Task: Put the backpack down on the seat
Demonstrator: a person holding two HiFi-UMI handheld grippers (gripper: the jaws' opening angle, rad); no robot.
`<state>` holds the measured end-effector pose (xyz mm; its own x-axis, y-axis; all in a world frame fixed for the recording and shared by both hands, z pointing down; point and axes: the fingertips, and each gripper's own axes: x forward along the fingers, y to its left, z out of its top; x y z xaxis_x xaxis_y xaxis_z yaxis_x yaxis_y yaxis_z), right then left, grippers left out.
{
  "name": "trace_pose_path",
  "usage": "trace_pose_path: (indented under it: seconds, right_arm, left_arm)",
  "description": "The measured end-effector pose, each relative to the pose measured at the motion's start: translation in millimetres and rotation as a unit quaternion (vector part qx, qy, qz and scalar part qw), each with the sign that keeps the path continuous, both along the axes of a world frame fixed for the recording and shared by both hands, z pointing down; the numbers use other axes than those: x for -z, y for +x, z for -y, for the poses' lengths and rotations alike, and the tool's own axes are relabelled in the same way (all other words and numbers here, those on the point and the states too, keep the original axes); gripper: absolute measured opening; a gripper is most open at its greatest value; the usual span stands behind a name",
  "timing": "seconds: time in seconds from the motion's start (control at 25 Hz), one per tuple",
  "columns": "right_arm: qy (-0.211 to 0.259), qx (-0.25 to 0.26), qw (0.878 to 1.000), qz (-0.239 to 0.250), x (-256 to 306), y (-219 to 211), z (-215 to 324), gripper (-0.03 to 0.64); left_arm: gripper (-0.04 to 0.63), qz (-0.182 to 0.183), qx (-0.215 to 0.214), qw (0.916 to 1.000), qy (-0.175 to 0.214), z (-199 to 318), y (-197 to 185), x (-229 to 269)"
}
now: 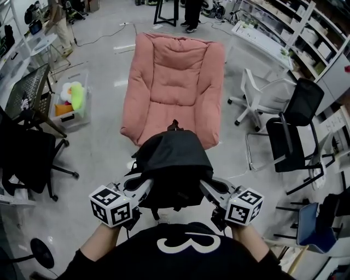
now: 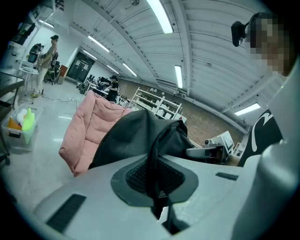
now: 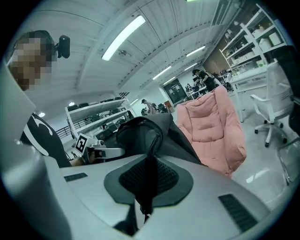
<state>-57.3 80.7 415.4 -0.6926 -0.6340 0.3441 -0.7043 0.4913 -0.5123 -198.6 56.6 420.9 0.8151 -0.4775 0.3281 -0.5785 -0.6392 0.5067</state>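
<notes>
backpack (image 1: 174, 164): black fabric, held in the air just short of the pink padded seat (image 1: 175, 82), not on it.
heading: top loop (image 1: 174, 126) at the far edge, pointing toward the seat; long axis runs from person to seat.
left tool (image 2: 157, 190): clamped narrow on a black strap (image 2: 154, 154).
right tool (image 3: 145, 183): clamped narrow on another black strap (image 3: 152, 154).
views: strap grips show only in the gripper views; the head view hides them under the backpack.

A lab-like workroom: white storage shelves (image 1: 314, 38), rolling office chairs (image 1: 304, 99) and ceiling strip lights (image 2: 159, 14).
</notes>
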Motion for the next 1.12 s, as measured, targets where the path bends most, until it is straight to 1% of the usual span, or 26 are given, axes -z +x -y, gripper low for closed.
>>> trace_pose_path:
  seconds: [0.2, 0.32, 0.44, 0.68, 0.88, 1.12]
  right_arm:
    - [0.010, -0.011, 1.000, 0.006, -2, 14, 26, 0.025]
    - [0.016, -0.008, 1.000, 0.013, -2, 24, 48, 0.025]
    - [0.020, -0.001, 1.000, 0.019, -5, 37, 77, 0.025]
    - [0.008, 0.020, 0.999, 0.030, -15, 69, 154, 0.025]
    - [-0.014, 0.044, 0.998, 0.038, -22, 99, 224, 0.025]
    - [-0.022, 0.070, 0.996, 0.041, -32, 129, 298, 0.025]
  left_arm:
    - [0.018, 0.006, -0.011, 0.9999, 0.004, 27, 14, 0]
    - [0.018, 0.011, -0.008, 0.9999, 0.003, 49, 23, 0]
    - [0.018, 0.010, 0.000, 0.9999, -0.006, 76, 35, -3]
    - [0.018, 0.015, 0.026, 0.9994, -0.019, 147, 66, -9]
    - [0.018, 0.028, 0.052, 0.9975, -0.038, 214, 97, -14]
    - [0.018, 0.042, 0.078, 0.9949, -0.048, 287, 127, -22]
